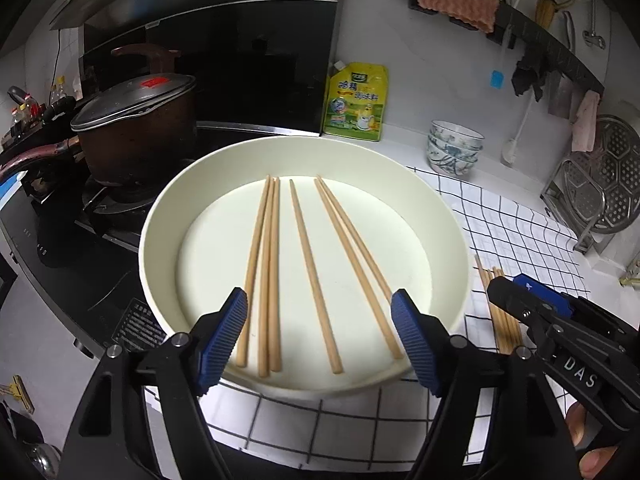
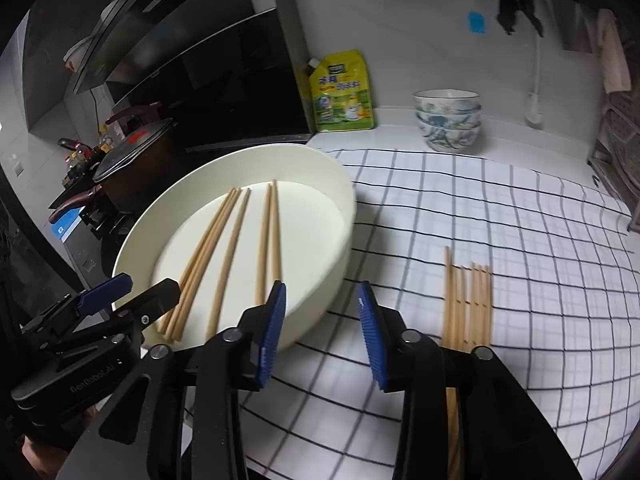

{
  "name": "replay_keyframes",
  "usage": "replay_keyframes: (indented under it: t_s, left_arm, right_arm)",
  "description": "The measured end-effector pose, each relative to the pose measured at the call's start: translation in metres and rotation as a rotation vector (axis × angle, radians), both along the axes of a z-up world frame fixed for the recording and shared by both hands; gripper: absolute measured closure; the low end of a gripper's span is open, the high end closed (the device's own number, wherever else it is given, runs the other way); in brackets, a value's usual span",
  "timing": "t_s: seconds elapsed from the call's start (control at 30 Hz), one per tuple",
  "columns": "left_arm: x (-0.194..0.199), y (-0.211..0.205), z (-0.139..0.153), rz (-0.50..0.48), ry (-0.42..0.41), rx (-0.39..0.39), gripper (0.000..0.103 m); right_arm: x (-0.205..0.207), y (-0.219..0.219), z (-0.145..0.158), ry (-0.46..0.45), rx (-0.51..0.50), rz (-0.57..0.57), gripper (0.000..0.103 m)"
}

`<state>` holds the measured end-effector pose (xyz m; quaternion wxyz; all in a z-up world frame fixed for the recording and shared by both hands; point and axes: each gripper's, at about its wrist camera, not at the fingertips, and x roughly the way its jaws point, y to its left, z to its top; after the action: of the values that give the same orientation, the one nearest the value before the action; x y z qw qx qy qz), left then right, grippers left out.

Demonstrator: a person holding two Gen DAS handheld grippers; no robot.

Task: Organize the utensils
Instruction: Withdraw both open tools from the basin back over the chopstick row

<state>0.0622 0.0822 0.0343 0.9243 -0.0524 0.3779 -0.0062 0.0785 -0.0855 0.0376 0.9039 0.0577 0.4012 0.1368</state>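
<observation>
A round cream dish [image 1: 216, 248] holds several wooden chopsticks [image 1: 309, 256] lying lengthwise. My left gripper [image 1: 320, 308] is open over the dish's near rim, its blue pads wide apart around the chopsticks' near ends and touching none. More chopsticks [image 2: 468, 304] lie side by side on the checked cloth [image 2: 520, 240] to the right of the dish [image 2: 332, 264]. My right gripper [image 2: 322, 296] hangs open above the cloth, between the dish and that row, with nothing in it. The right gripper [image 1: 516, 280] also shows at the right edge of the left wrist view, over the row [image 1: 502, 320].
A lidded dark pot [image 1: 132, 120] sits on the stove left of the dish. Against the back wall stand a yellow pouch [image 1: 356, 100] and stacked patterned bowls [image 1: 454, 146]. A metal steamer rack [image 1: 612, 176] is at far right, under a wall rail with hanging cloths.
</observation>
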Motion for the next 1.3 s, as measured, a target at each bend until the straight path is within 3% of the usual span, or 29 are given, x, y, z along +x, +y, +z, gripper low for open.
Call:
replay_keyframes:
  t_s: [0.07, 0.2, 0.4, 0.67, 0.83, 1.3]
  left_arm:
    - [-0.005, -0.007, 0.000, -0.009, 0.002, -0.005, 0.024]
    - [-0.017, -0.025, -0.001, -0.031, -0.004, -0.004, 0.016]
    - [-0.030, -0.051, 0.001, -0.067, -0.014, 0.013, 0.010]
    - [-0.043, -0.087, -0.013, -0.120, 0.008, 0.010, 0.007]
    - [-0.048, -0.109, -0.025, -0.145, 0.023, 0.048, 0.007]
    - [-0.044, -0.117, -0.045, -0.137, 0.080, 0.049, 0.007]
  right_arm:
    - [-0.009, -0.013, -0.002, 0.001, -0.005, -0.023, 0.064]
    - [-0.023, -0.043, -0.008, 0.006, 0.003, -0.077, 0.044]
    - [-0.042, -0.079, -0.020, 0.021, -0.025, -0.133, 0.033]
    - [-0.060, -0.112, -0.049, 0.082, -0.103, -0.172, 0.030]
    - [-0.060, -0.123, -0.060, 0.099, -0.133, -0.184, 0.030]
    - [-0.043, -0.112, -0.081, 0.127, -0.217, -0.143, 0.030]
